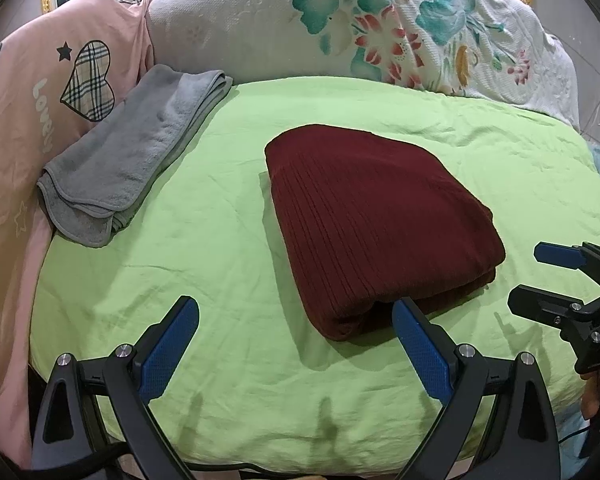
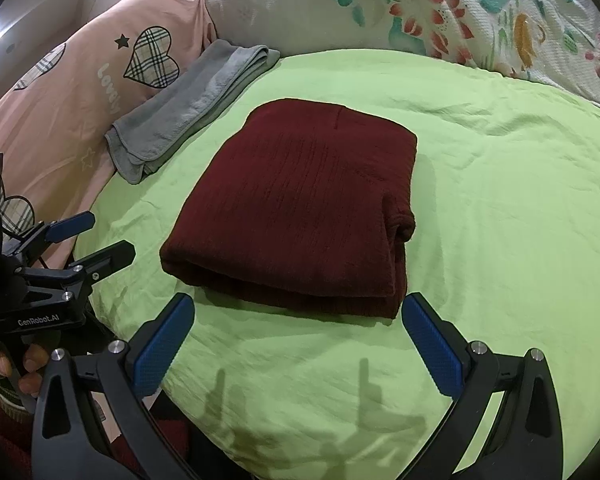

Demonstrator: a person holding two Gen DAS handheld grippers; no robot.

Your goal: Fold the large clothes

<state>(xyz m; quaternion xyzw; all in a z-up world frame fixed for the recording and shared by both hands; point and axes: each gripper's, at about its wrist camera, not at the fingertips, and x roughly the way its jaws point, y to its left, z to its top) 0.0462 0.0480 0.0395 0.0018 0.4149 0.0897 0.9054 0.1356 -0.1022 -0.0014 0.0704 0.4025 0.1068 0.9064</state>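
The maroon garment (image 1: 376,224) is lying folded on the green bed sheet (image 1: 204,216), just ahead of both pairs of fingers. The left gripper (image 1: 296,344) and right gripper (image 2: 298,342) are being held spread wide, gripping nothing. If a thick layered edge is being pinched unevenly, the stack is likely being dragged askew or unfolded.

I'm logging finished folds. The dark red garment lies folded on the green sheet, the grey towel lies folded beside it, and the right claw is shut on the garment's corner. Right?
Not quite. The right claw is open and holds nothing; the right wrist view shows its fingers spread just short of the folded dark red garment. The green sheet and folded grey towel are as you say.
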